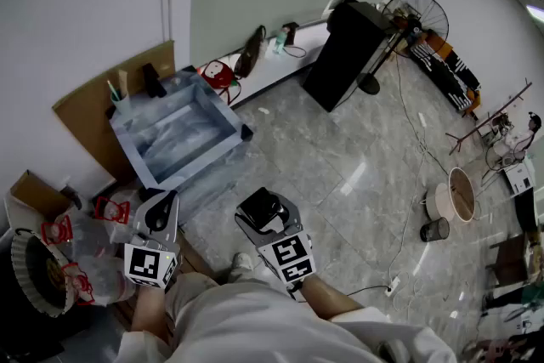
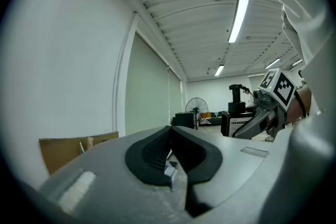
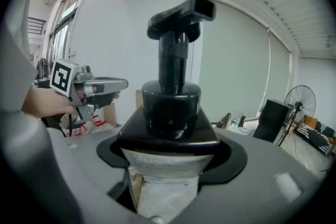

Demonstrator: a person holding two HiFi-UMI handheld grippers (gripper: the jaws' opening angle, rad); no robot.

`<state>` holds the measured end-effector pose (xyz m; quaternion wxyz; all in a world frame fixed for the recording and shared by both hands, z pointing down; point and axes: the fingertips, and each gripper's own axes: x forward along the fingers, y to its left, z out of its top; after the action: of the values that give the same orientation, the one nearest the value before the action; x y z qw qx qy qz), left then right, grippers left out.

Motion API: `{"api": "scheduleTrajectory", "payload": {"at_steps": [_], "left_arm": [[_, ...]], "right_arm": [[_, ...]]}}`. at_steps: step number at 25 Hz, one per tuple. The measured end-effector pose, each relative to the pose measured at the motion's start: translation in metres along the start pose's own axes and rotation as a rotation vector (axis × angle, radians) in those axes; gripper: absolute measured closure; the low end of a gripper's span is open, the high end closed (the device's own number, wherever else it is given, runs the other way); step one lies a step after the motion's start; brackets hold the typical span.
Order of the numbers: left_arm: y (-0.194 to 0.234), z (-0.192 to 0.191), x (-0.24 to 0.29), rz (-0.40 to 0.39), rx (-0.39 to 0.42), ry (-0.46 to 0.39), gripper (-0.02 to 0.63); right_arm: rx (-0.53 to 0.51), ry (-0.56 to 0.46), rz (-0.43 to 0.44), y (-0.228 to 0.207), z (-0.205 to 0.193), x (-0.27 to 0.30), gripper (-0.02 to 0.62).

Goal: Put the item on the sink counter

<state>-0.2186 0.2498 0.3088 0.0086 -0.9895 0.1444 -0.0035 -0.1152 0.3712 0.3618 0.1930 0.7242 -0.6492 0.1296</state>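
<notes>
The right tongs (image 3: 169,181) grasp a glossy black pump bottle (image 3: 170,105), square-shouldered with a pale paper label, held off the floor and well apart from the marbled blue-grey sink (image 1: 174,136). The left tongs (image 2: 170,160) are clenched on nothing.

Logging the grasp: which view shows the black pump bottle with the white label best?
The right gripper view: the black pump bottle fills the centre, clamped between the jaws, pump head and label clear. The head view shows only its top; the left gripper view shows it small and distant.
</notes>
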Motion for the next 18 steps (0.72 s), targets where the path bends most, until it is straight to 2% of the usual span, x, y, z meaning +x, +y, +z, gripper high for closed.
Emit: {"api": "scheduleTrajectory", "payload": {"at_steps": [9,18], "left_arm": [[0.002,-0.004,-0.003,0.005,0.000,-0.002,0.604],[-0.003,0.002,0.001,-0.004,0.009,-0.001,0.606]], "right_arm": [[-0.012,0.006,-0.013,-0.003,-0.003,-0.001,0.244],[-0.003,-0.024,-0.008,-0.009,0.017,-0.004,0.244]]}}
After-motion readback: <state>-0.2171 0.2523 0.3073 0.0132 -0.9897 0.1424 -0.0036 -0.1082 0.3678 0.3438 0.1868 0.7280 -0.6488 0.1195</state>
